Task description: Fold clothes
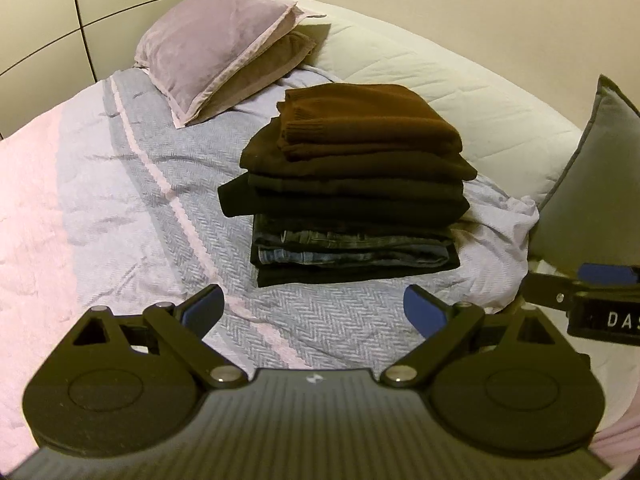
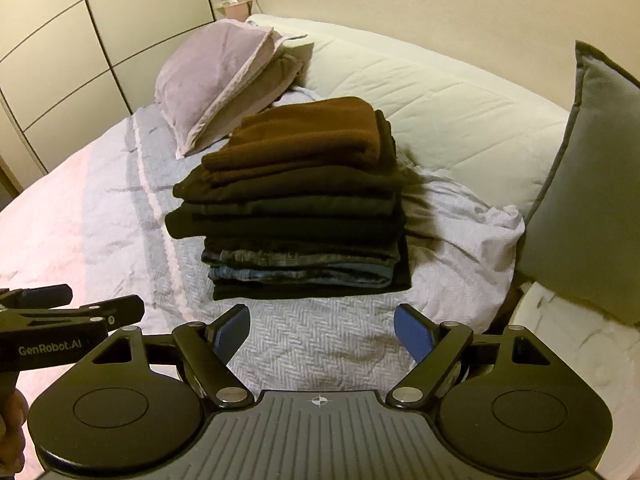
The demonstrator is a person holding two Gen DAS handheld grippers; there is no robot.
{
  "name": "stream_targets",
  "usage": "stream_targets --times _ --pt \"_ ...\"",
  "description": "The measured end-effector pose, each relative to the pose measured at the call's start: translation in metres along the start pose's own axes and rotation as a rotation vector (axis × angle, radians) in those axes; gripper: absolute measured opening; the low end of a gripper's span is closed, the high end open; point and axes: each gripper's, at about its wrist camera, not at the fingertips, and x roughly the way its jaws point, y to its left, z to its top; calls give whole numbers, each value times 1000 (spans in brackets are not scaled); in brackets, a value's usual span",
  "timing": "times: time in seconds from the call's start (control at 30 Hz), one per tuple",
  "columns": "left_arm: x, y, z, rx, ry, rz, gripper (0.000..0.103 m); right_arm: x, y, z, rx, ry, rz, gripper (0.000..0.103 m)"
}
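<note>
Tall stack of folded dark clothes (image 1: 352, 184), brown knit sweater (image 1: 368, 120) on top, denim near the bottom, sitting mid-bed on the grey herringbone bedspread (image 1: 312, 312). Looks a bit staggered, probably tips if nudged on that soft bedding. Left gripper (image 1: 314, 312) and right gripper (image 2: 322, 332) both spread wide, holding nothing. Lilac pillow (image 1: 208, 48) behind, grey cushion (image 2: 588, 184) crowding the right.
</note>
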Motion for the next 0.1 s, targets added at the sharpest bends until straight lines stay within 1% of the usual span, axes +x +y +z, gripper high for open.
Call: stream_targets --times 0.1 --pt "0 -2 -1 8 -8 7 95 0 -2 -1 6 3 1 82"
